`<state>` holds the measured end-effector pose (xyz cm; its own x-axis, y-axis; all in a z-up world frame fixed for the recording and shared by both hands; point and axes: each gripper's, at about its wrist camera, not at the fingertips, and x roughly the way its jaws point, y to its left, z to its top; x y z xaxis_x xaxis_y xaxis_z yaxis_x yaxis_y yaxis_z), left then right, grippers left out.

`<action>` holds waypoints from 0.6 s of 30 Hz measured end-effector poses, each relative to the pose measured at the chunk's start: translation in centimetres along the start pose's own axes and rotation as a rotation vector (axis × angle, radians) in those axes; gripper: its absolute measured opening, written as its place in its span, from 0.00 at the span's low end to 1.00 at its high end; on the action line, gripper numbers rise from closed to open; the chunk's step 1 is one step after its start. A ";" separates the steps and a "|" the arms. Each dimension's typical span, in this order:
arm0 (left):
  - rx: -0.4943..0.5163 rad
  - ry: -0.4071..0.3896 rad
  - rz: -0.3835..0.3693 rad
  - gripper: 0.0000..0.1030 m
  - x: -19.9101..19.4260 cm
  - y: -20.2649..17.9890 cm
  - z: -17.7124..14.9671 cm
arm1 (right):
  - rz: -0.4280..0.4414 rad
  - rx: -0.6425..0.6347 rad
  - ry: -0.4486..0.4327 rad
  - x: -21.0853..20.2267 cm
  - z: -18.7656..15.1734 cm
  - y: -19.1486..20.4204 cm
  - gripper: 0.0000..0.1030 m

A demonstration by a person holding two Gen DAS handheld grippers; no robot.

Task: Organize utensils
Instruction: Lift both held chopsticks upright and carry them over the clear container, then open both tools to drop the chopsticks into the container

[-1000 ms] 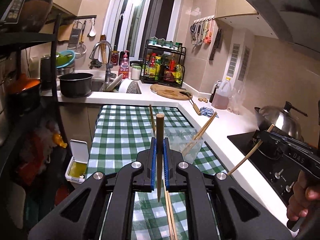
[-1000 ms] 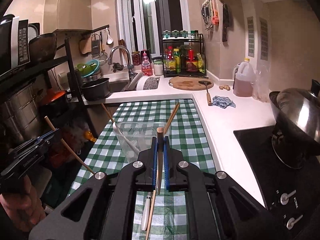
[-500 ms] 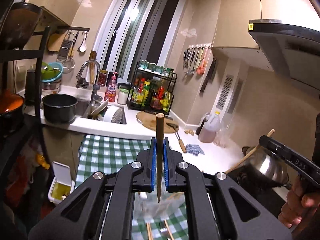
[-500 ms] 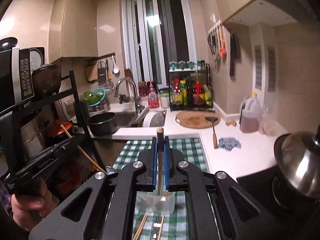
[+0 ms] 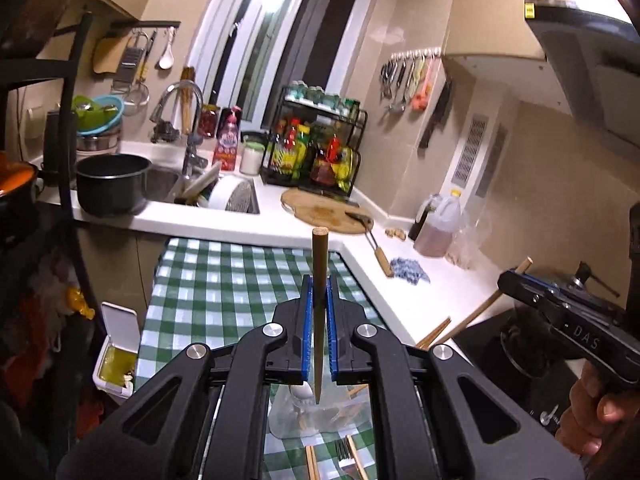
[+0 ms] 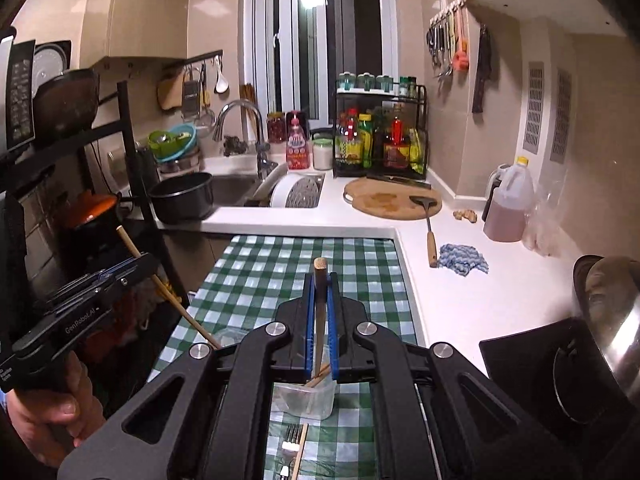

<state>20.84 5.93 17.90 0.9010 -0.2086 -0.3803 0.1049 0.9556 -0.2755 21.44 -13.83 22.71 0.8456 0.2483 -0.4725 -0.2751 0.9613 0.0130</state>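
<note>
My left gripper (image 5: 319, 288) is shut on a wooden chopstick (image 5: 319, 300) that stands upright, its thin tip pointing down over a clear plastic container (image 5: 316, 416) on the green checked tablecloth (image 5: 224, 280). My right gripper (image 6: 320, 292) is shut on another chopstick (image 6: 320, 312), its tip over the same container (image 6: 306, 398), which holds chopsticks and a spoon. More chopsticks and a fork (image 6: 291, 446) lie on the cloth in front of the container. Each gripper shows in the other's view, the right one (image 5: 516, 276) at right and the left one (image 6: 136, 260) at left.
A white counter (image 6: 460, 296) runs along the right with a blue rag (image 6: 464, 260), an oil jug (image 6: 508, 204), a round cutting board (image 6: 392, 200) with a spatula. A steel pot (image 6: 612, 316) sits on the stove. Sink, black pot (image 6: 184, 196) and dark shelf rack (image 6: 132, 160) at left.
Both grippers rose and moved back with their chopsticks, so the container now lies below the fingers; the views then tilted back down toward the table.
</note>
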 end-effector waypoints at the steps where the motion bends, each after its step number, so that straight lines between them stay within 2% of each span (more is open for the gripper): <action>1: 0.002 0.012 0.002 0.06 0.4 0.0 -0.3 | 0.004 0.002 0.013 0.3 -0.1 0.0 0.06; 7: -0.012 0.019 -0.001 0.06 0.6 0.5 -0.4 | 0.029 0.021 0.010 0.3 0.4 -0.1 0.06; 12: -0.017 0.014 -0.004 0.06 0.4 0.4 -0.3 | 0.044 0.011 -0.021 -1.2 1.6 0.2 0.06; 18: -0.013 0.012 -0.008 0.06 0.2 0.2 -0.1 | 0.032 -0.019 0.003 -2.0 2.1 0.4 0.06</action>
<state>21.02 6.04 17.67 0.8949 -0.2193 -0.3887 0.1072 0.9511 -0.2898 20.63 -13.72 25.51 0.8350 0.2783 -0.4747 -0.3103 0.9506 0.0113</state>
